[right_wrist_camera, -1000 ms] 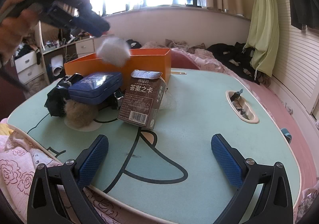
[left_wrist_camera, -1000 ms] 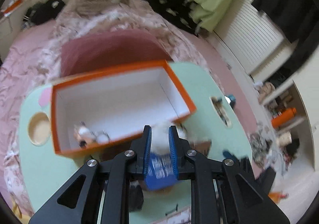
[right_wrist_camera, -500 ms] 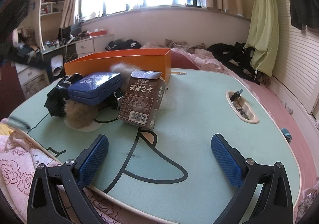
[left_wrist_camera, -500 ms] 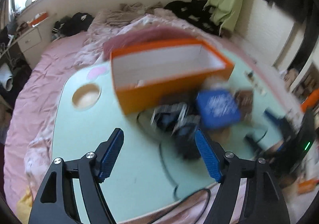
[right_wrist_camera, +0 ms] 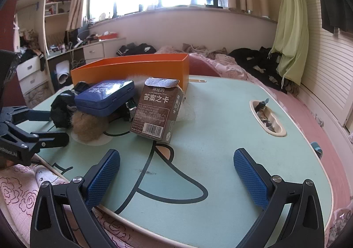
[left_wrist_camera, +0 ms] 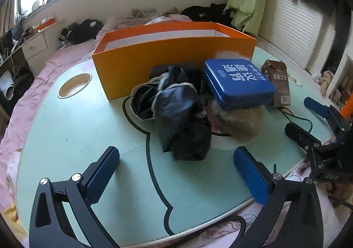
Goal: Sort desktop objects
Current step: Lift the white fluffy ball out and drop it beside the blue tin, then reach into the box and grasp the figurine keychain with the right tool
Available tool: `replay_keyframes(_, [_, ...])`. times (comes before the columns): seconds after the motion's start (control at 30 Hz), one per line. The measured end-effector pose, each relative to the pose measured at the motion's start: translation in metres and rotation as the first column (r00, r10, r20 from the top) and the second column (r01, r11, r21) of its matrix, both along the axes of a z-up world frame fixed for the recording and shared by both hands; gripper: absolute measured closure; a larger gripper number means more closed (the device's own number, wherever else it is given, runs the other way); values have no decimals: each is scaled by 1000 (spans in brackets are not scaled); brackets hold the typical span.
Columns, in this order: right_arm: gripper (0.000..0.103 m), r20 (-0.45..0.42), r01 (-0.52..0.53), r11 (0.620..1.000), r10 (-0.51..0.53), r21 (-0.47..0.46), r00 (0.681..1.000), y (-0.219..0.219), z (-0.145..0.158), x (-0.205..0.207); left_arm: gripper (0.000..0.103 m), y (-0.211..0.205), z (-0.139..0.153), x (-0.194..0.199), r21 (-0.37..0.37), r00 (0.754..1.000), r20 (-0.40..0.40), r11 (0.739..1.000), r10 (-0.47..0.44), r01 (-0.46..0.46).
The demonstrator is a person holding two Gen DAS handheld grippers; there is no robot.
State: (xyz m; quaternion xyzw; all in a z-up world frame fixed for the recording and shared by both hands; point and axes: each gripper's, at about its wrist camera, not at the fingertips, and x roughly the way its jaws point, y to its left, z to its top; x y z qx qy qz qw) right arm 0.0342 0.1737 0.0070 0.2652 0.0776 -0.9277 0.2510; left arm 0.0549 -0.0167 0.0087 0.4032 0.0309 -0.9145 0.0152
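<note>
Orange box [left_wrist_camera: 174, 49]: counter [left_wrist_camera: 77, 137] at 12 o'clock, white fluff now dropped in. Pile at centre: black cloth [left_wrist_camera: 176, 111], blue tin [left_wrist_camera: 238, 82]. Left claw [left_wrist_camera: 176, 168] opening, empty, lowered for next item; right claw [right_wrist_camera: 176, 173] spread, idle.

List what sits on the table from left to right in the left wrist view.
Round cup recess → dark crumpled cloth → blue tin → brown carton → right gripper.
</note>
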Motion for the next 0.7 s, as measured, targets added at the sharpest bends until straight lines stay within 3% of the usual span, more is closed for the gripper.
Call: replay_keyframes(0.7, [0,-2,0,1000,0,0,1000,0,1,1,0,0,-2,1,-1,1000,-3,1000,3,-3])
